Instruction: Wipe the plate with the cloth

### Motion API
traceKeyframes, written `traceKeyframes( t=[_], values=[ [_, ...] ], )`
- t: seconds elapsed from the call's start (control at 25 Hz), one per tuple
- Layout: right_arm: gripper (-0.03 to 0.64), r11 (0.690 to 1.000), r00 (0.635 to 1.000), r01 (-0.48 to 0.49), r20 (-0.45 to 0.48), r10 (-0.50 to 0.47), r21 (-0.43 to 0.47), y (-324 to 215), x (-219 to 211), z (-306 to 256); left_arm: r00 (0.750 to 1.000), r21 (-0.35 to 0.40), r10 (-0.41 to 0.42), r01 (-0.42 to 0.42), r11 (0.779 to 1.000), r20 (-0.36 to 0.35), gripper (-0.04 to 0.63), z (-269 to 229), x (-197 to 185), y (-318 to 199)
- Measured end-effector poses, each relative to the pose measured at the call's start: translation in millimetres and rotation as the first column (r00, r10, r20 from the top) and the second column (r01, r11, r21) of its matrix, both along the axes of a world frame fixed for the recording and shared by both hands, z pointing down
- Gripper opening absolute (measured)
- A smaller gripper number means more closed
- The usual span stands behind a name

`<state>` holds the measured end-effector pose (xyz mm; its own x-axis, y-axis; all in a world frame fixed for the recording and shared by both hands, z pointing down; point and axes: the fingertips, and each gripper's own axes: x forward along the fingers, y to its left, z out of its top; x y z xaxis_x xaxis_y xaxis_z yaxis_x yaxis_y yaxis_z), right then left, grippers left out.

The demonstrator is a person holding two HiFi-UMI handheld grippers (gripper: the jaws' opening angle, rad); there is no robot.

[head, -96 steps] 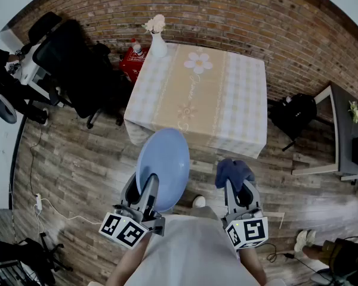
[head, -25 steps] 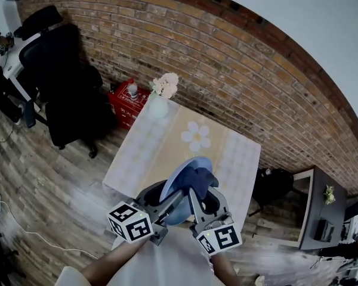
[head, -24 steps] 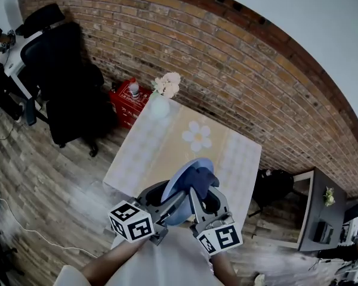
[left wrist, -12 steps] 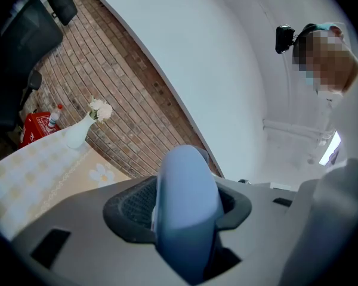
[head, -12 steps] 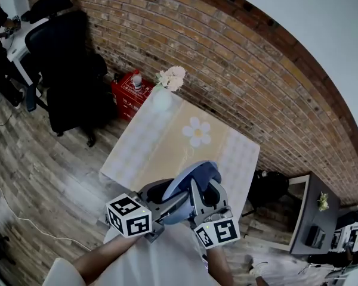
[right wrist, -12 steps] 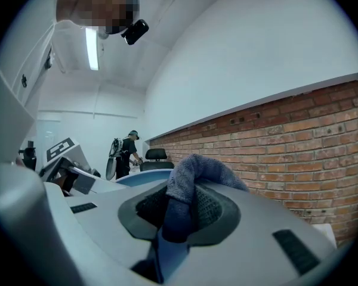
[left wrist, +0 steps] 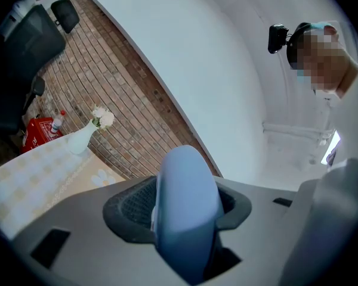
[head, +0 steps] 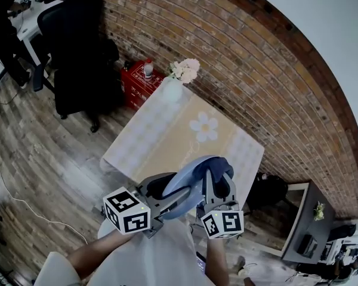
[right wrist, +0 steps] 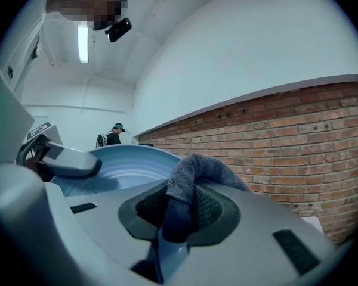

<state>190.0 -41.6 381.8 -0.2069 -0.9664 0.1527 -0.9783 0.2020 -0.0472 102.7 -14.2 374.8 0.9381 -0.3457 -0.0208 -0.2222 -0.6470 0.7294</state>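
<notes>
While clamping round pale-blue glazed plate [head: 190,179] by its rim in left gripper [head: 170,194], aloft near the beige checked table [head: 149,142], treat as stiff, slick, breakable: keep rim hold, press soft grey-blue cloth [head: 222,167], pinched in right gripper [head: 219,183], lightly.

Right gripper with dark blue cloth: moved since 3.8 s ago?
Yes. Right gripper moved leftward onto the light blue plate; its cloth now overlaps the checked table's near edge.

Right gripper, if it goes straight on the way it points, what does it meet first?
Likely the blue plate: its rim sits just beyond the cloth it holds, slightly left. Depth is unclear, so it might slide past toward the brick wall.
</notes>
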Motion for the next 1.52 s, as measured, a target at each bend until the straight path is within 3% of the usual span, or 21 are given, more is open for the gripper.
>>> traceKeyframes(
  t=[0.56, 0.96, 1.52],
  values=[
    [0.097, 0.984, 0.996, -0.086, -0.016, 0.084, -0.157, 7, 13, 46, 0.997, -0.011, -0.059, 0.058, 0.998, -0.053, 0.212, -9, -16, -21],
    [0.097, 0.972, 0.999, -0.052, -0.025, 0.047, -0.231, 17, -2, 69, 0.996, 0.025, -0.073, 0.074, 0.997, -0.056, 0.212, -16, -18, -38],
    [0.097, 0.93, 0.98, 0.19, -0.004, -0.201, -0.314, 38, -75, 83, 0.988, 0.052, -0.148, 0.151, 0.987, -0.052, 0.212, -21, -35, -65]
  ],
)
